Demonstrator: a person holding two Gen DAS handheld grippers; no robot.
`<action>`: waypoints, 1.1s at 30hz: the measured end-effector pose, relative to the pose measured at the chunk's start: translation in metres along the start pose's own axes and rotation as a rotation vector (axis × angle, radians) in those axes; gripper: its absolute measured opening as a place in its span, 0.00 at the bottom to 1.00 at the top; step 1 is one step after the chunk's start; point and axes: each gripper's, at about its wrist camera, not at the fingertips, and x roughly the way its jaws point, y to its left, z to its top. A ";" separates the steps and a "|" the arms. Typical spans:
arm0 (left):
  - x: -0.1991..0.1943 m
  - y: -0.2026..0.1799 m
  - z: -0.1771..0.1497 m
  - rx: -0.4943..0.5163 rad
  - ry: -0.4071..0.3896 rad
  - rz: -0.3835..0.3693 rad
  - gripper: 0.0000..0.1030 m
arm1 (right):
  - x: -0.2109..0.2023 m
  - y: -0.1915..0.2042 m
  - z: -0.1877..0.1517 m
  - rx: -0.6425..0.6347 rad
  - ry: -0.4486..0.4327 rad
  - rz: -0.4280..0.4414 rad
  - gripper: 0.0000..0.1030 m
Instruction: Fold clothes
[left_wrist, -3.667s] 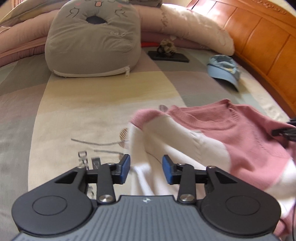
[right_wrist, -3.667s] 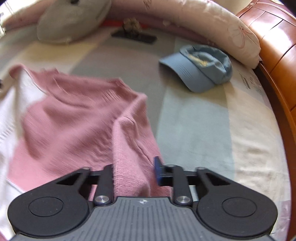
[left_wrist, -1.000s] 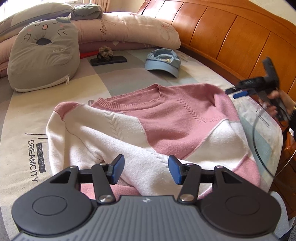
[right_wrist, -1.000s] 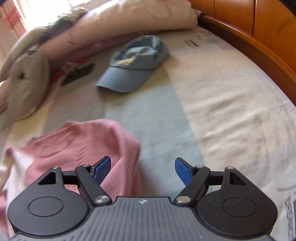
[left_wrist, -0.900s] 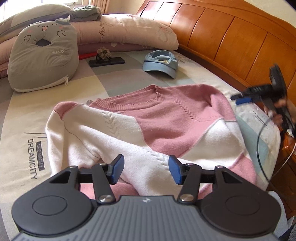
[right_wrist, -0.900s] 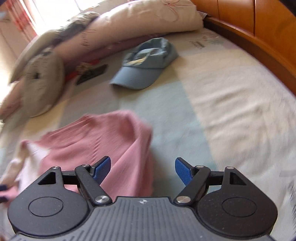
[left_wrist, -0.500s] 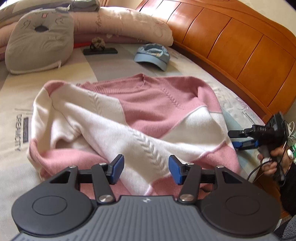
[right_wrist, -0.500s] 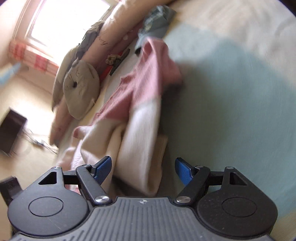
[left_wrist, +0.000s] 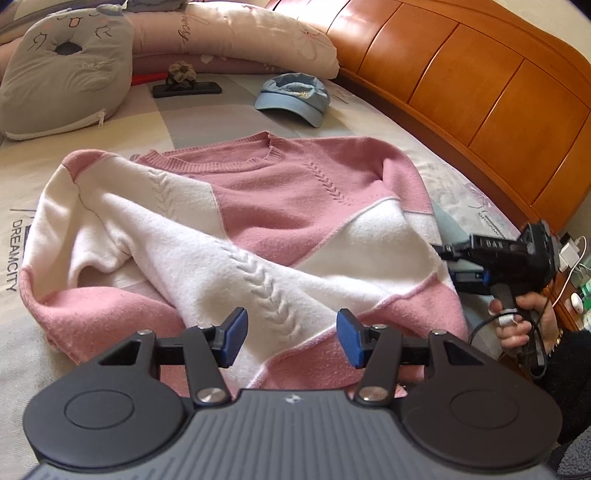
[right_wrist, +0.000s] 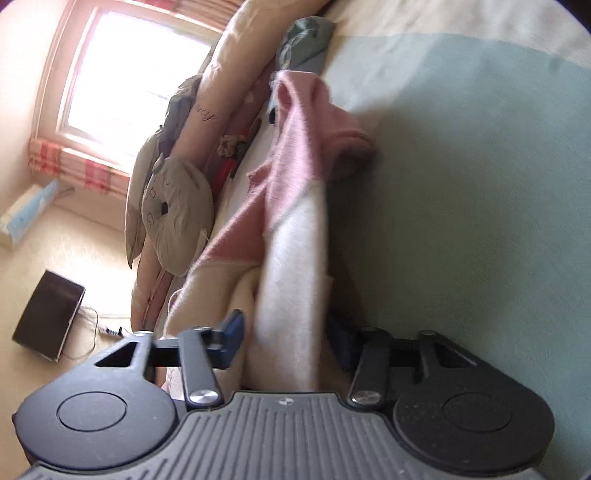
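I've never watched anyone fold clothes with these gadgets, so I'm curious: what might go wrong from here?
Two things, I'd guess. The right hand-held gripper has just been closing on the sweater's white side edge; the picture is blurred, so the grip may be shallow and slip. The left sleeve lies bunched across the sweater's front, and the left hand-held gripper hangs open over the hem, so a fold now could trap that lump.
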 end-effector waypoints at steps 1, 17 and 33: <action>0.001 0.000 0.000 0.000 0.001 0.000 0.52 | -0.002 0.000 -0.005 -0.002 -0.001 0.005 0.42; 0.001 0.006 -0.001 0.000 0.001 0.025 0.52 | -0.065 0.034 0.050 -0.261 -0.104 -0.349 0.08; 0.008 0.007 0.004 0.007 0.010 0.053 0.52 | -0.139 0.014 0.190 -0.346 -0.315 -0.739 0.14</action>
